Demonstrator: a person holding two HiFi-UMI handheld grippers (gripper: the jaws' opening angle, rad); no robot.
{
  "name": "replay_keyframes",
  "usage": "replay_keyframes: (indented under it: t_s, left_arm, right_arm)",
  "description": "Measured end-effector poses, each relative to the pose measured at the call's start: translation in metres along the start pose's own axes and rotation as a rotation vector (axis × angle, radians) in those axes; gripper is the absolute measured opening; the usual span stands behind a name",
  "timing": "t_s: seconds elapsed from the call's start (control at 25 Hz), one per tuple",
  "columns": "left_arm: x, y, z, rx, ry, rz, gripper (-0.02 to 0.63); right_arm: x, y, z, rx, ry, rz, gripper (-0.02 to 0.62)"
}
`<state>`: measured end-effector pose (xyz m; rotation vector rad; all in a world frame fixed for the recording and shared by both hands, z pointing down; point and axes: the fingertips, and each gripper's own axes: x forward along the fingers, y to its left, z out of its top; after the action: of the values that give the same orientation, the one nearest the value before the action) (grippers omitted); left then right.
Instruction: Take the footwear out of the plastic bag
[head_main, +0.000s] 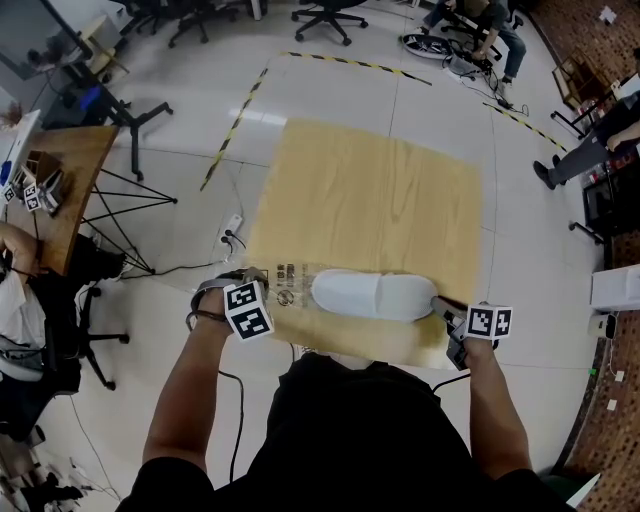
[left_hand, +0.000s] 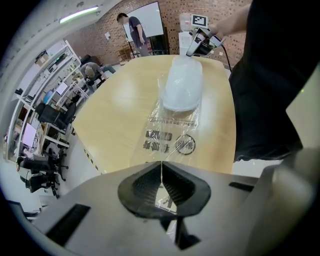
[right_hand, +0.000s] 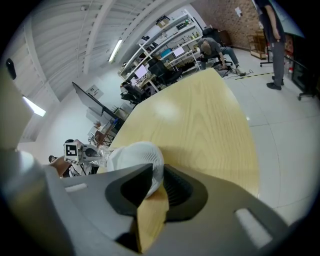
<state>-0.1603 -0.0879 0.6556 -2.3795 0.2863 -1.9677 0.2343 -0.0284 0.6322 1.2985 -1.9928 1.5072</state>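
Observation:
A white slipper (head_main: 372, 296) lies inside a clear printed plastic bag (head_main: 290, 287) near the front edge of the wooden table (head_main: 370, 195). My left gripper (head_main: 264, 287) is shut on the bag's flat printed end. In the left gripper view the thin film of the bag (left_hand: 170, 132) runs into the closed left gripper (left_hand: 161, 176), and the slipper (left_hand: 182, 85) lies beyond it. My right gripper (head_main: 442, 304) clamps the slipper's other end. In the right gripper view the slipper (right_hand: 136, 159) sits pinched in the right gripper (right_hand: 155, 184). Both grippers pull apart along the table's front.
The table's front edge (head_main: 360, 352) runs just below the slipper. A power strip and cables (head_main: 231, 234) lie on the floor at the left. A desk with gear (head_main: 60, 180) stands at far left. Office chairs (head_main: 328, 18) and seated people (head_main: 482, 30) are at the back.

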Motion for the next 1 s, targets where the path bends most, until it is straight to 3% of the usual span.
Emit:
replay_keyframes:
  t_s: [0.48, 1.0]
  left_arm:
    - [-0.001, 0.019, -0.022, -0.029, 0.058, 0.055, 0.009]
    - [-0.027, 0.074, -0.060, -0.180, 0.103, 0.191, 0.008]
  right_arm:
    - [-0.003, -0.010, 0.005, -0.027, 0.008, -0.029, 0.072]
    - [-0.001, -0.012, 0.004, -0.017, 0.015, -0.026, 0.072]
